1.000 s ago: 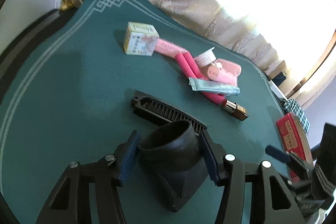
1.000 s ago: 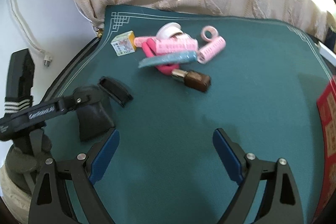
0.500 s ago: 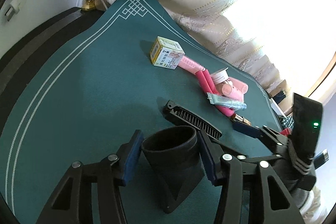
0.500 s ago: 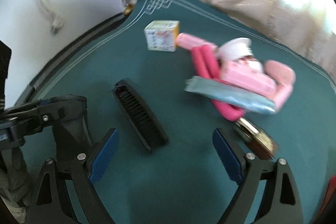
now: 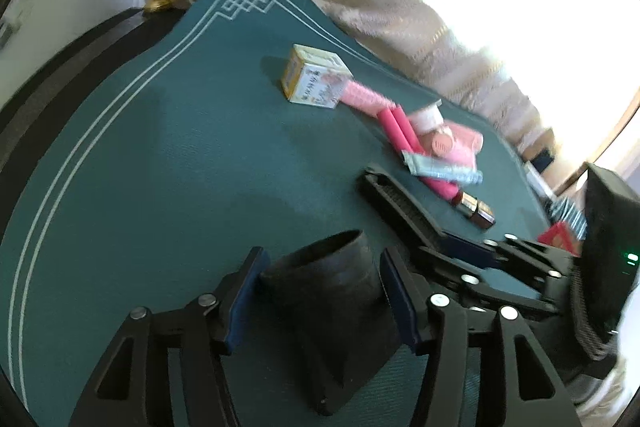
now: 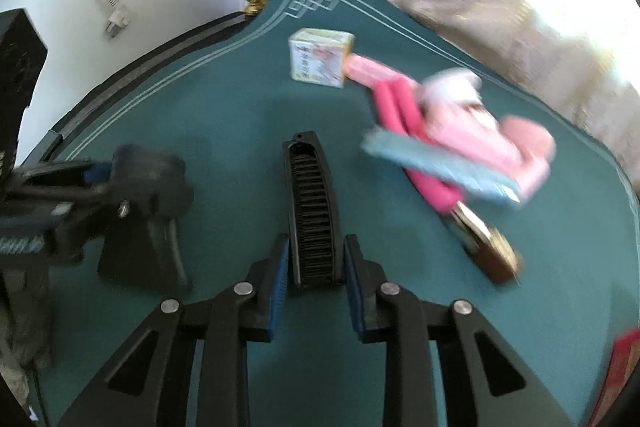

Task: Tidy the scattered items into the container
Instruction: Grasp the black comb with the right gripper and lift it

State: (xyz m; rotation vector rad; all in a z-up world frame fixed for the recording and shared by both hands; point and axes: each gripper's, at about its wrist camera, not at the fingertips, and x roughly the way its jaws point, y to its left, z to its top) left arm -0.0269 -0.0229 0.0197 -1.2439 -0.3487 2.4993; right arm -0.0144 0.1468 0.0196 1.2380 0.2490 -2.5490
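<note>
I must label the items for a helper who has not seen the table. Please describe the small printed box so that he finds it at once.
Start at the green table cover and find its corner with the white knot pattern. The box stands nearest that corner, at the end of the pink pile. It is the only cube-shaped carton, pale with yellow edges and printing; its neighbours are pink rollers.

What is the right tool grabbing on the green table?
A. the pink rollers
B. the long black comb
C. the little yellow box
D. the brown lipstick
B. The right tool has its blue pads closing on the near end of the long black comb, while the little box, the pink rollers and the lipstick lie apart from it, farther out on the table.
</note>
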